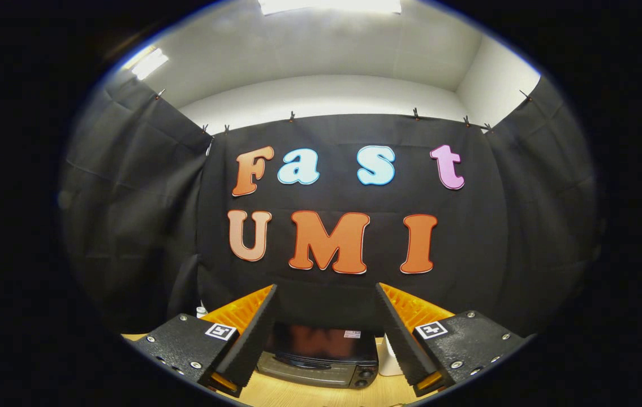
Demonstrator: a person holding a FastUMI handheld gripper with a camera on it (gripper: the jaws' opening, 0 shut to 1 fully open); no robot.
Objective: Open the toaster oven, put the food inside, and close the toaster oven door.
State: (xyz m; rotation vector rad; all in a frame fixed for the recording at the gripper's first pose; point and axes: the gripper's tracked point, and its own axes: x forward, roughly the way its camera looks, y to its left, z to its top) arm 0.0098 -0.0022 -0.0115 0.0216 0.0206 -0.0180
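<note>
- The oven (318, 356) sits low on the wooden table (309, 395), straight ahead, seen in the gap between the two fingers and beyond them.
- Its door is up and shut, dark glass catching a reddish reflection, with a handle bar running across the front below the glass.
- There's a knob or two at the oven's lower right corner; too small to tell more.
- A small label sits on top of the oven near the right; I can't make it out.
- The gripper (326, 294) is spread wide, holding nothing, both black pads facing each other across open air.
- It is held high and level, pointing more at the cloth wall (128, 198) than down at the oven.
- A white thing (390, 362) stands on the table just right of the oven, half hidden behind the right finger; I can't say what it is.
- A small white cap or bottle top (201, 311) peeks over the left finger, by the wall.
- No food that I can pick out from here.
- So, by my reckoning, we're at the very start: the opening step, with nothing touched yet.
- Next move, I'd say, calls for dropping down and forward to that handle, getting a finger over it or both round it, then pulling the door down and out.
- The fingers will want to close in somewhat to catch a bar that thin.
</note>
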